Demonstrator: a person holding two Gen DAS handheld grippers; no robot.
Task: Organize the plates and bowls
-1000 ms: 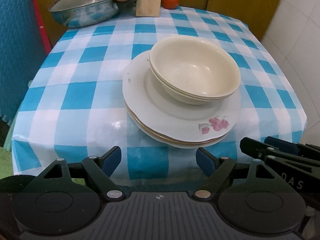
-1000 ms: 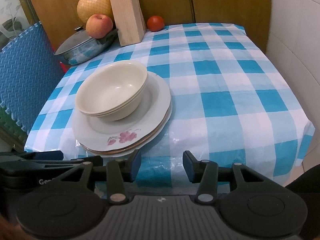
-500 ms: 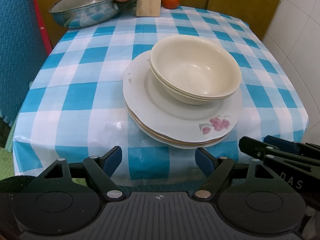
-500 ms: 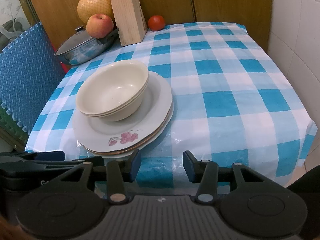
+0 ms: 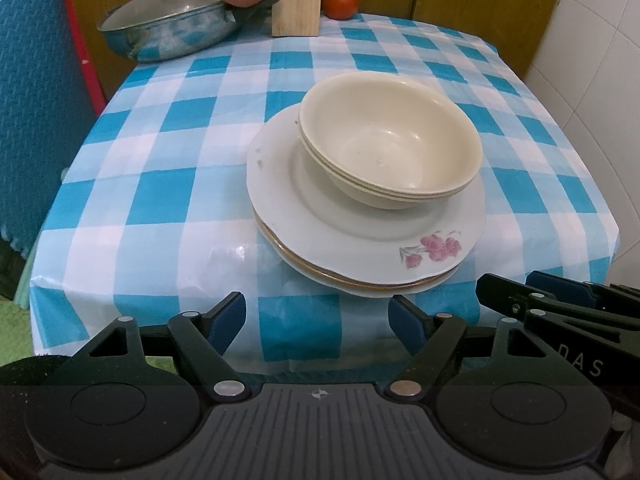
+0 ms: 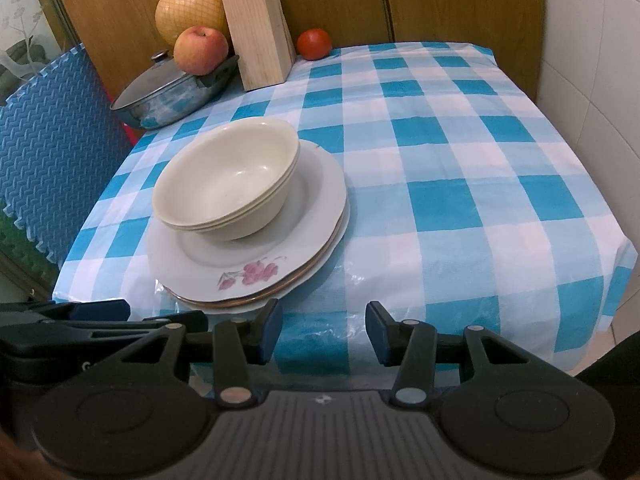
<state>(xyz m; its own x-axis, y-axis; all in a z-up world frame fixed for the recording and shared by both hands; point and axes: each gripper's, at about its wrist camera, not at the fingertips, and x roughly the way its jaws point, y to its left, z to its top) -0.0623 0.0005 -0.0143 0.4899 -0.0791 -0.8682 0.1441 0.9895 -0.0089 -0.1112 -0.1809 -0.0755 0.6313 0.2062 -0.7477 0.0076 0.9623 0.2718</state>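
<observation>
plates (image 6: 256, 272) near tablecloth (image 6: 460, 200) front edge

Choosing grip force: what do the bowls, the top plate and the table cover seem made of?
Bowls: cream, smooth, dull sheen; ceramic or melamine, unclear. Top plate: glossy white glazed ceramic, printed pink flower. Table cover: thin checked plastic sheet, shiny wrinkles at the near edge.

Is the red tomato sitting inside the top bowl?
No, the tomato sits on the tablecloth beside the knife block; the bowl looks empty.

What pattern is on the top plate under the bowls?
Plain white with a pink flower sprig near its front rim, clearest in the left wrist view.
</observation>
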